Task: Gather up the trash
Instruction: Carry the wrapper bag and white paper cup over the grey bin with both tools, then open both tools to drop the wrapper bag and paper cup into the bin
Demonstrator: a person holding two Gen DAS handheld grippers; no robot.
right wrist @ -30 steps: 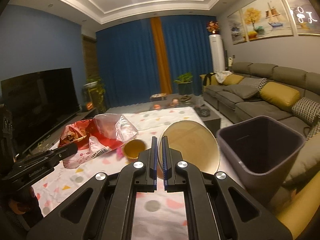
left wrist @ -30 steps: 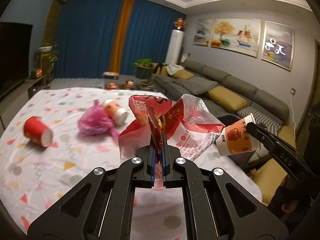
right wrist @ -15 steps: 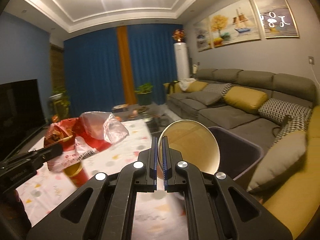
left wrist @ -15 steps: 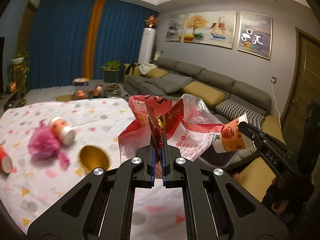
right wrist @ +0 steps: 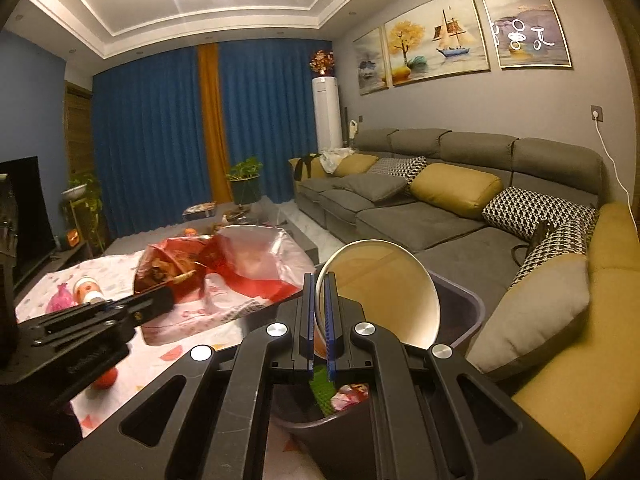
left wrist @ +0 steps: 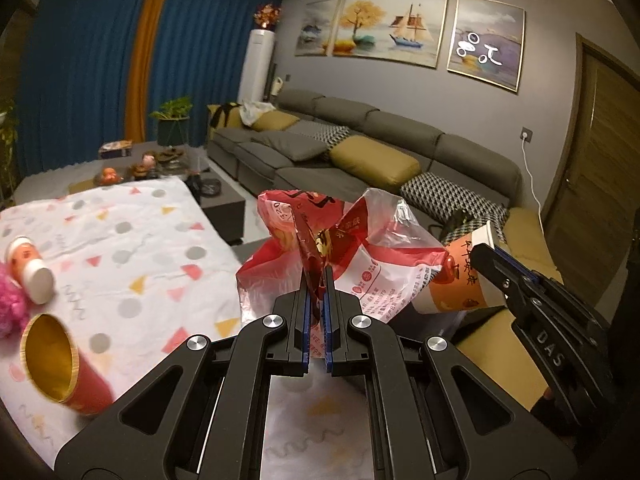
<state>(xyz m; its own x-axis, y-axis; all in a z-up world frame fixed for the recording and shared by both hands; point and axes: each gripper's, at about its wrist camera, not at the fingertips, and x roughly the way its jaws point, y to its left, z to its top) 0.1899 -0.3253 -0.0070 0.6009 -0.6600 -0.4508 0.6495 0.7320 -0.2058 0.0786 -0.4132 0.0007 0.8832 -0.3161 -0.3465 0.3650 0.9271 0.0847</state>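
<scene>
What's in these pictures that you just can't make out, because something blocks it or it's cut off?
- Trash bin, right wrist view: the paper cup and right tool cover most of its inside; only scraps of green and red trash show.
- Same bin, left wrist view: hidden behind the plastic bag in the left tool.
- Pink fluffy item, left wrist view: cut off by the edge.
- Bag's print: too small to read.

glossy plastic bag (left wrist: 360, 248), matt paper cup (left wrist: 460, 280)
</scene>
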